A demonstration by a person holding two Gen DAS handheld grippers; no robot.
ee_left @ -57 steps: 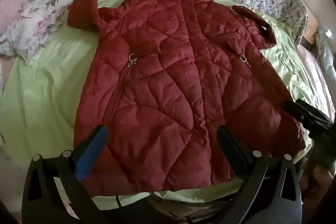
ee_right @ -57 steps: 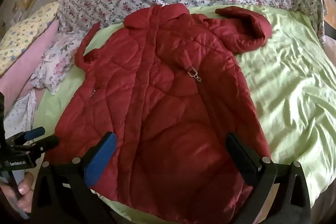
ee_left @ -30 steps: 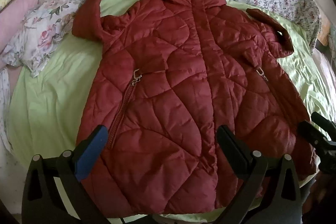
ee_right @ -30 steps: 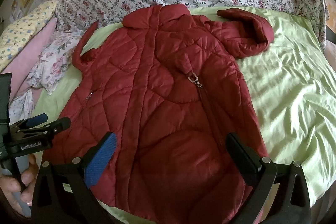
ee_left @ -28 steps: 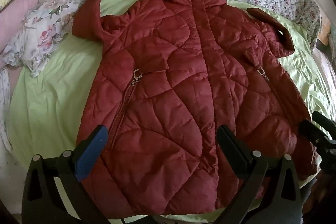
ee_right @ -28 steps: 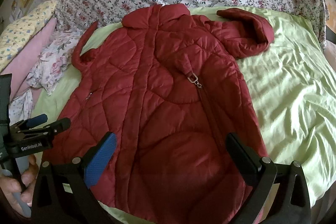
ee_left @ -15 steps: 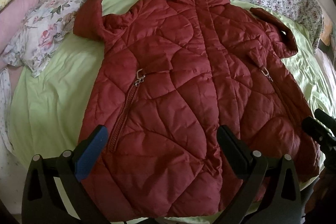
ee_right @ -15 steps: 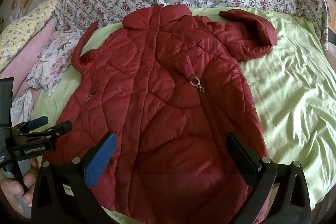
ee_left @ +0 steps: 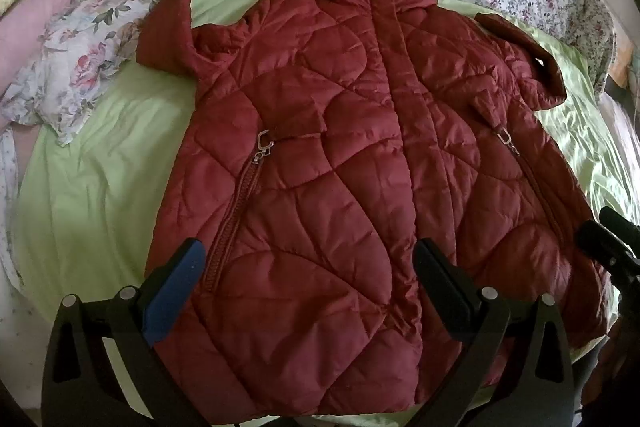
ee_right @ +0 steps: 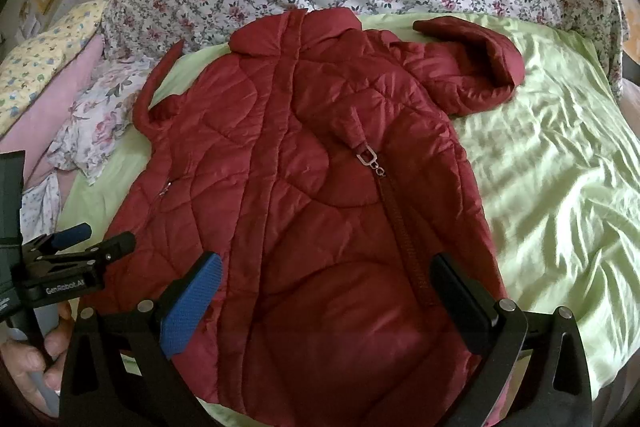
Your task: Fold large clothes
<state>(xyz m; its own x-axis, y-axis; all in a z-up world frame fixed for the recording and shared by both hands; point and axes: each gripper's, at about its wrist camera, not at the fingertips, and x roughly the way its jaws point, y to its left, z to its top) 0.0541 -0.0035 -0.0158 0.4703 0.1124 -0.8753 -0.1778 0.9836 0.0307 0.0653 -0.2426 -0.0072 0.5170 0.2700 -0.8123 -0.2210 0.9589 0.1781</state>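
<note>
while the dark red quilted padded jacket (ee_left: 340,187) lies flat on the light green bedsheet (ee_left: 100,195), left gripper (ee_left: 308,275) and right gripper (ee_right: 328,291) gape wide, holding nothing.

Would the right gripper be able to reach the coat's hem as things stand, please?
Probably yes. The right gripper is open, hovering over the coat near its hem, and nothing lies between the fingers and the fabric. The left gripper is off to the side, clear of the path.
</note>
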